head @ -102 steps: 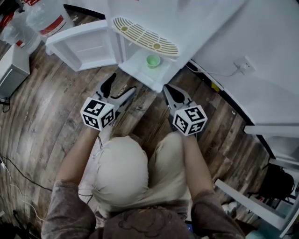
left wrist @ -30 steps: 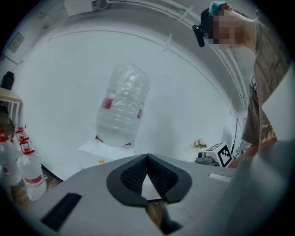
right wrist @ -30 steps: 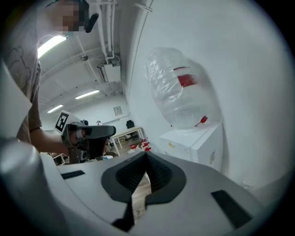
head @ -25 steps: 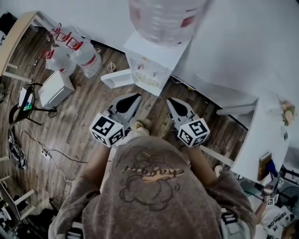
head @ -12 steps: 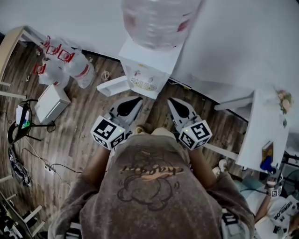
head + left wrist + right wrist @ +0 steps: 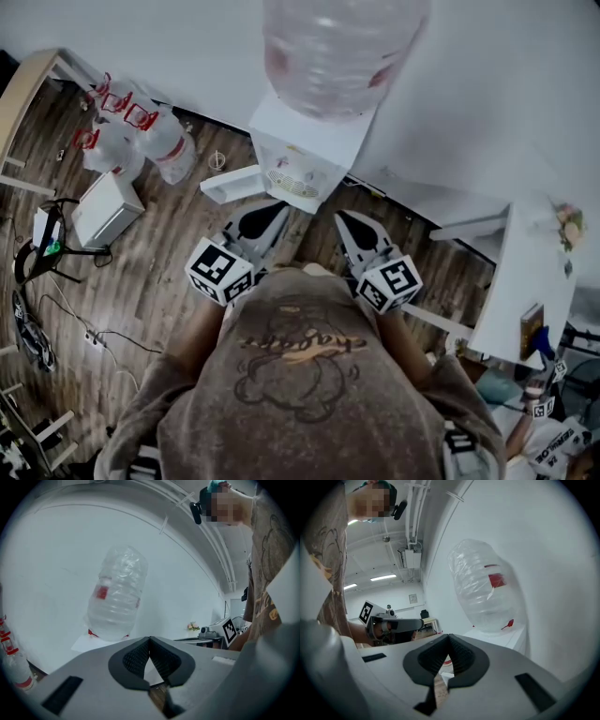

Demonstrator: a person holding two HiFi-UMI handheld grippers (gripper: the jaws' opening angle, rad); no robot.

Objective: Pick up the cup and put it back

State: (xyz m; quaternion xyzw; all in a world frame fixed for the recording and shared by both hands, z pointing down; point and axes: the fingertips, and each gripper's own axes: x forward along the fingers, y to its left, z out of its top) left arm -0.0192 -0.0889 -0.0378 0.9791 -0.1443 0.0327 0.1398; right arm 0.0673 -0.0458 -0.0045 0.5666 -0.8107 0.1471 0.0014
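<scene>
No cup shows in any current view. In the head view my left gripper (image 6: pixel 269 214) and right gripper (image 6: pixel 344 221) are held side by side in front of the person's chest, both pointing toward the white water dispenser (image 6: pixel 305 155). Both are shut with nothing between the jaws. In the left gripper view the left gripper (image 6: pixel 150 641) has its black pads (image 6: pixel 137 657) pressed together at the tip, and the big clear water bottle (image 6: pixel 117 599) stands ahead. The right gripper (image 6: pixel 449 639) is likewise closed in its own view, with the bottle (image 6: pixel 487 592) ahead to the right.
The dispenser's cabinet door (image 6: pixel 232 183) hangs open at its left. Spare water bottles (image 6: pixel 141 131) and a small white box (image 6: pixel 105 210) stand on the wood floor at left. A white desk (image 6: pixel 525 272) is at right. Cables (image 6: pixel 56 309) trail across the floor.
Earlier the head camera was low and close to the dispenser's open cabinet with a green cup inside. Over the last second the view rose slightly; both grippers stay shut and side by side.
</scene>
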